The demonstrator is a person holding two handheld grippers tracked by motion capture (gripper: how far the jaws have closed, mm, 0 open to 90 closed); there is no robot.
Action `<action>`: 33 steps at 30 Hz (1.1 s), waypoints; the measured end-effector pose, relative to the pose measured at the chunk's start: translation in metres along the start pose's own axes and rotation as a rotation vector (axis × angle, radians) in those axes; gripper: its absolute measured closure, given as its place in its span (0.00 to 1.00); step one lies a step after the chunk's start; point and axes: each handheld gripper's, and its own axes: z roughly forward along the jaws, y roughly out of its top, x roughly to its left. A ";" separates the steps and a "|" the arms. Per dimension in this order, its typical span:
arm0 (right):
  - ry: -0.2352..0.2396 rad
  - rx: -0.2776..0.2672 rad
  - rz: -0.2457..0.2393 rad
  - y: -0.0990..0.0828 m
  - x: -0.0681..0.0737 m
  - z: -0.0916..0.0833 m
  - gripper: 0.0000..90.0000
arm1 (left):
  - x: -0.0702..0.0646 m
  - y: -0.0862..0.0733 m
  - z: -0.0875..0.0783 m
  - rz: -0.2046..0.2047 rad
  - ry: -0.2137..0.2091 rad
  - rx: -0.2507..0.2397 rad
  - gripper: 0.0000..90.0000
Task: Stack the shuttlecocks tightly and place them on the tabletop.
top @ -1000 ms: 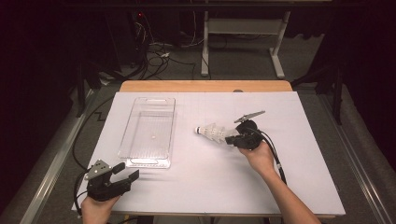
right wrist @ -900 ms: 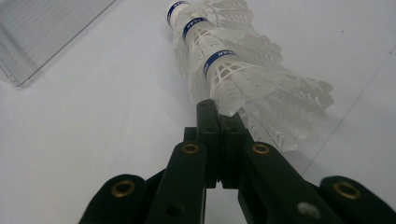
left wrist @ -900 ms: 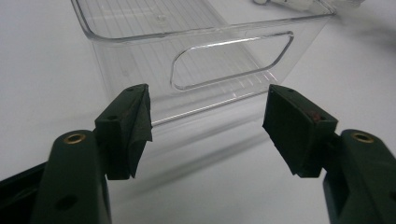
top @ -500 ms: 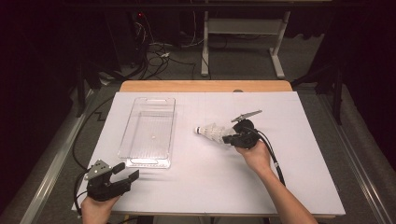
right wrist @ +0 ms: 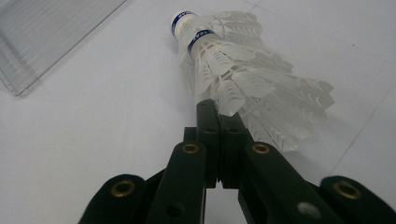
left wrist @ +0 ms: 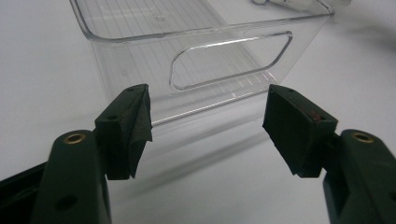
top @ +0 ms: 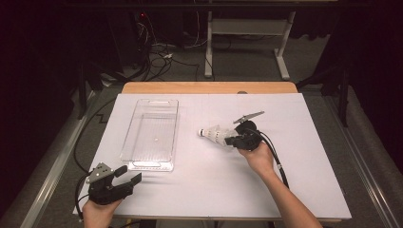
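White plastic shuttlecock (top: pixel 215 135) at frame centre on the table (top: pixel 304 190), skirt edge pinched by closed right gripper (right wrist: pixel 219 116). Thin hold: could slip or crush. Clear tray (top: pixel 152 135) left of it. Left gripper (left wrist: pixel 208 128) lower left, jaws open, empty.

Right gripper (right wrist: pixel 219 109): the two black jaws rise from the bottom edge and meet, pressed together with no gap at the tips. They are clamped on the rim of the white skirt of a shuttlecock (right wrist: pixel 243 74). The shuttlecock lies on its side on the white table (right wrist: pixel 93 140), skirt toward the camera and fanned to the right, cork end pointing away at upper centre. Two blue bands ring the cork and the neck; their lettering is too small to read. A clear ribbed tray (right wrist: pixel 42 32) sits at upper left, well apart from the shuttlecock.
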 end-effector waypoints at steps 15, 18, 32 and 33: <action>0.001 0.004 -0.001 0.003 0.001 0.003 1.00 | 0.000 0.000 0.000 0.000 -0.001 0.000 0.37; 0.001 0.001 -0.002 0.003 0.000 0.004 1.00 | 0.000 0.000 0.000 -0.001 -0.001 -0.001 0.37; -0.002 0.000 -0.009 0.006 0.002 0.006 1.00 | 0.000 0.000 0.000 -0.002 -0.002 -0.001 0.37; -0.001 -0.002 -0.010 0.006 0.002 0.006 1.00 | 0.000 0.000 0.000 -0.002 -0.002 -0.001 0.37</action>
